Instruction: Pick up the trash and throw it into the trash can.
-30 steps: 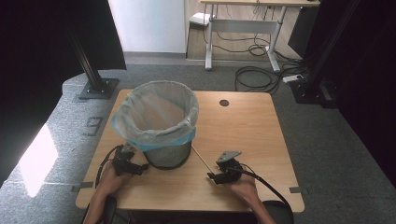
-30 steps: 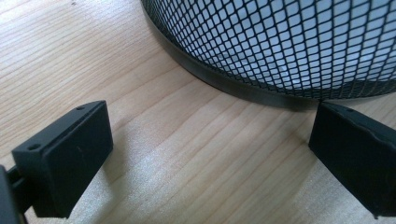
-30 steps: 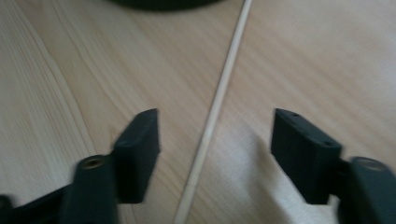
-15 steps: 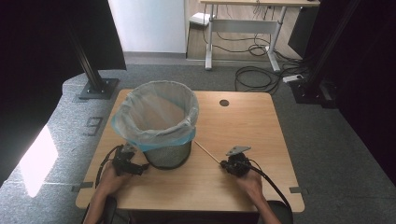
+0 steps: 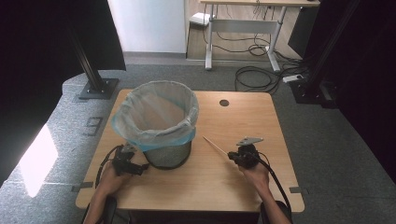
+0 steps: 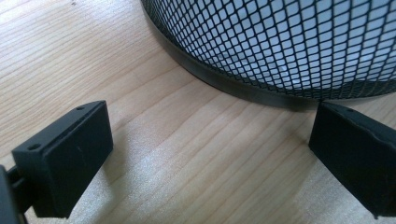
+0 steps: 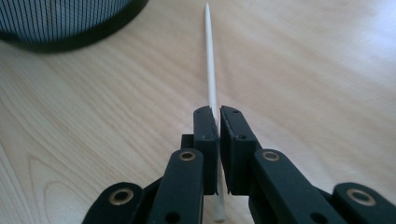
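A thin pale wooden stick (image 5: 215, 146) (image 7: 210, 65) lies along the table, pointing toward the bin. My right gripper (image 5: 235, 157) (image 7: 218, 116) is shut on its near end, low over the tabletop. A black mesh waste bin (image 5: 161, 123) (image 6: 299, 42) lined with a light blue bag stands at the table's left middle. My left gripper (image 5: 137, 169) (image 6: 210, 149) rests on the table beside the bin's base, open, with bare wood between its jaws.
The wooden table (image 5: 243, 116) has a round cable hole (image 5: 224, 102) near its far edge. Grey floor surrounds it, with black stand bases (image 5: 95, 88) to the left and cables and a desk frame (image 5: 252, 28) behind.
My right gripper has drawn back to the right with the stick, away from the bin. The left gripper has stayed where it was.
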Demonstrator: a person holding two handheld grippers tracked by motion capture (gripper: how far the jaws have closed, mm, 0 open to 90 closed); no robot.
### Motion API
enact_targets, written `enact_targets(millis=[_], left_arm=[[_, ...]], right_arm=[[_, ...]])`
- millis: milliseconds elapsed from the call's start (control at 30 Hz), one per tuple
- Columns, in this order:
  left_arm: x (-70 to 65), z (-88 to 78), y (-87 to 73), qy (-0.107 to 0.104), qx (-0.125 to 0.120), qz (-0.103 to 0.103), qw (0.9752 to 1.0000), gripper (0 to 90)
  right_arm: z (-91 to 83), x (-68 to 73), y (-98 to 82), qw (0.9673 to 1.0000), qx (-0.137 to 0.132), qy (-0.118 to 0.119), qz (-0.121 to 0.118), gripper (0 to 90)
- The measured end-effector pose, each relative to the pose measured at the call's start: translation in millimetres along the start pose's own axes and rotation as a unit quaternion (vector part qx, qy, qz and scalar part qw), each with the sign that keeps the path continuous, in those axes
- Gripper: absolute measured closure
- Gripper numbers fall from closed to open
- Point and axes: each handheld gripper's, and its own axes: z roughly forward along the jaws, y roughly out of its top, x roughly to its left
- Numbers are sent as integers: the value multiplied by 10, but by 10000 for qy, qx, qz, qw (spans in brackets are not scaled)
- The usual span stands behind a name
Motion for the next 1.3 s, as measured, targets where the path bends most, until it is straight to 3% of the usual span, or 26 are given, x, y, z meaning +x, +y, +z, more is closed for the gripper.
enact_targets(millis=[200, 700, 1300], left_arm=[[-3, 3, 0, 0, -21, -23, 10000, 0], [-3, 3, 0, 5, -15, -20, 10000, 0], [-1, 1, 1, 6, 1, -6, 10000, 0]], right_arm=[[-164, -64, 143, 9998, -164, 49, 36, 846], [-492, -109, 531, 9993, -280, 232, 41, 846], [-1091, -85, 1405, 9978, -553, 318, -191, 846]])
